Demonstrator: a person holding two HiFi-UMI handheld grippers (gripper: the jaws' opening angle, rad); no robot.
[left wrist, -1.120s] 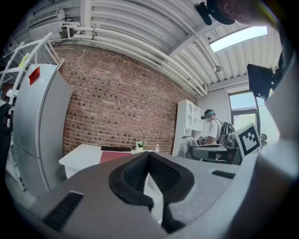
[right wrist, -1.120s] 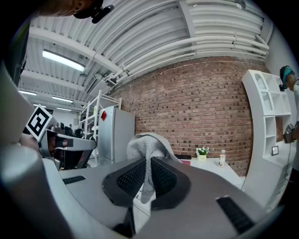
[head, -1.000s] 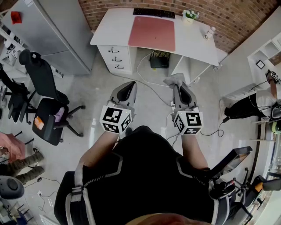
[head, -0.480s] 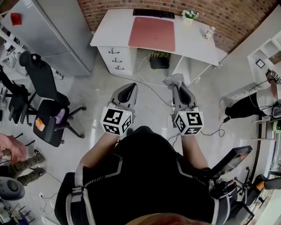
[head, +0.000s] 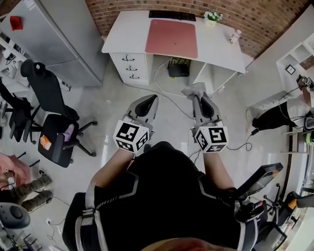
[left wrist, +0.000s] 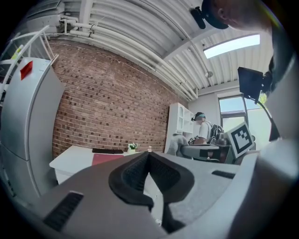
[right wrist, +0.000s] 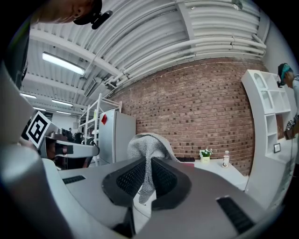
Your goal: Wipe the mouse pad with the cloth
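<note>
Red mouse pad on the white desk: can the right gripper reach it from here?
Probably not yet. The right gripper, shut on the grey cloth, hangs over the floor short of the white desk, and the red mouse pad lies mid-desk. Nothing blocks the way; stepping forward should do.

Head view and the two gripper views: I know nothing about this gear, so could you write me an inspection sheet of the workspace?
Surface: white desk with drawers, some way ahead across the floor.
Job's things: pink rectangular mouse pad flat on the desk; grey knitted cloth in the right gripper.
Clutter: black keyboard, small potted plant, white bottle on the desk.
Grippers: left gripper jaws together, empty; right gripper jaws shut on the cloth.
Cables: white cable looping on the floor below the desk.
Surroundings: red brick wall, black office chair, grey cabinet.
</note>
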